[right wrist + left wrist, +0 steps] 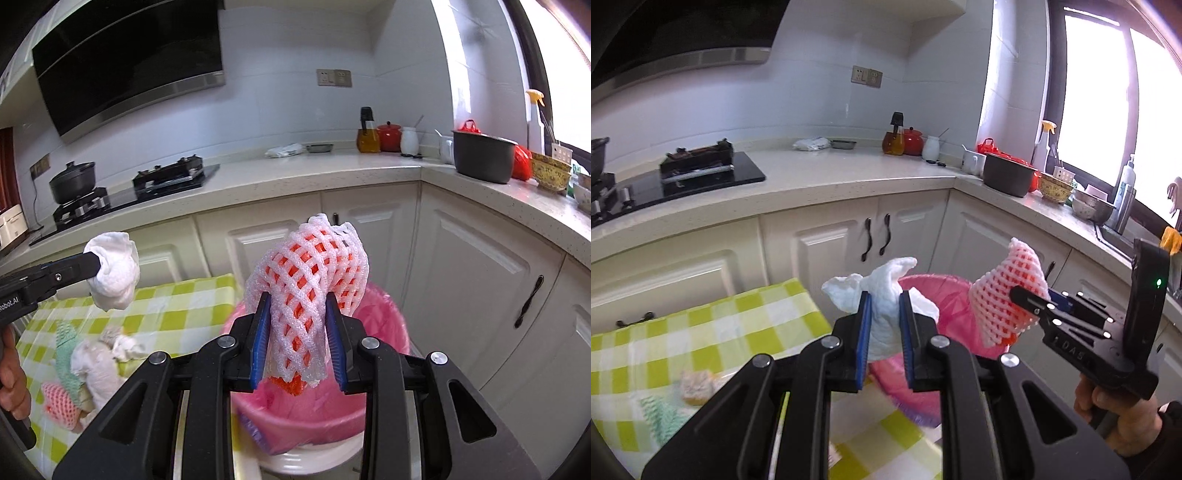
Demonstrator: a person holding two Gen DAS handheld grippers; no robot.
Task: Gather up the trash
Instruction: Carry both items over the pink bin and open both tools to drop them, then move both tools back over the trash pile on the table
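My left gripper [882, 299] is shut on a crumpled white tissue [882, 291], held above the table edge; the right wrist view shows that tissue [114, 269] at the left. My right gripper [297, 306] is shut on a pink foam fruit net [314, 273] with orange inside, hanging over the bin; the left wrist view has this net [1008, 295] at the right. The trash bin [391, 332], lined with a pink bag, stands below both grippers by the cabinets. More trash [96, 365] lies on the green checked table: tissues, a green net and a pink net.
The green checked tablecloth [701, 332] covers a table left of the bin. White cabinets [480, 277] and an L-shaped counter [849, 173] run behind, with a stove [701, 173], pots, jars and bowls on top. A person's hand [1119, 417] holds the right gripper's handle.
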